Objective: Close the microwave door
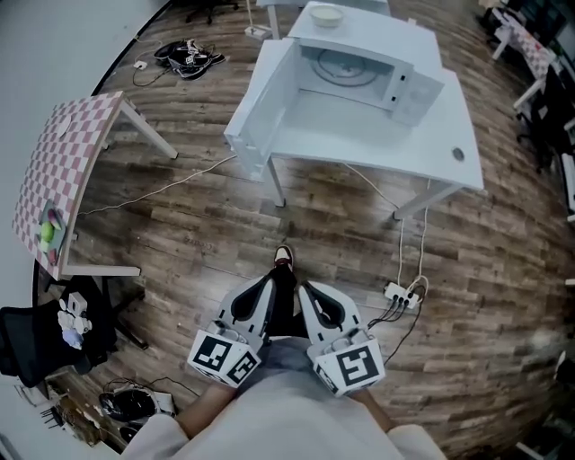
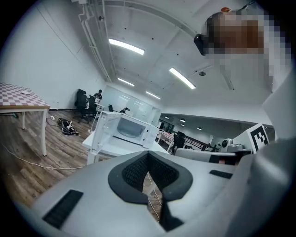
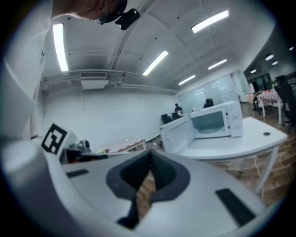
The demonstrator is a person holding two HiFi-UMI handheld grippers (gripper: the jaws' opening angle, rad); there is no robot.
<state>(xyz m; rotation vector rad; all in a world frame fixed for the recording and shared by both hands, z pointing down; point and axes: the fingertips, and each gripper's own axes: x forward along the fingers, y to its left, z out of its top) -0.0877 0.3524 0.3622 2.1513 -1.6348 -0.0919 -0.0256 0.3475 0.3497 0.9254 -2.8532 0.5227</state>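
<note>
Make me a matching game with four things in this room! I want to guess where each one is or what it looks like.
Things:
1. microwave door
2. bowl
3. side table
4. power strip

Matches:
A. lying on the wooden floor
B. pink and white checks
C. swung wide open
D. on top of the microwave

Pairs: 1-C, 2-D, 3-B, 4-A.

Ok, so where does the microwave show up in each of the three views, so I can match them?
Head view: microwave at top centre, its door swung open toward picture left.
Left gripper view: microwave left of centre, at mid-height.
Right gripper view: microwave right of centre, at mid-height.
Shared landmark: the white table it stands on, seen in all three views.
</note>
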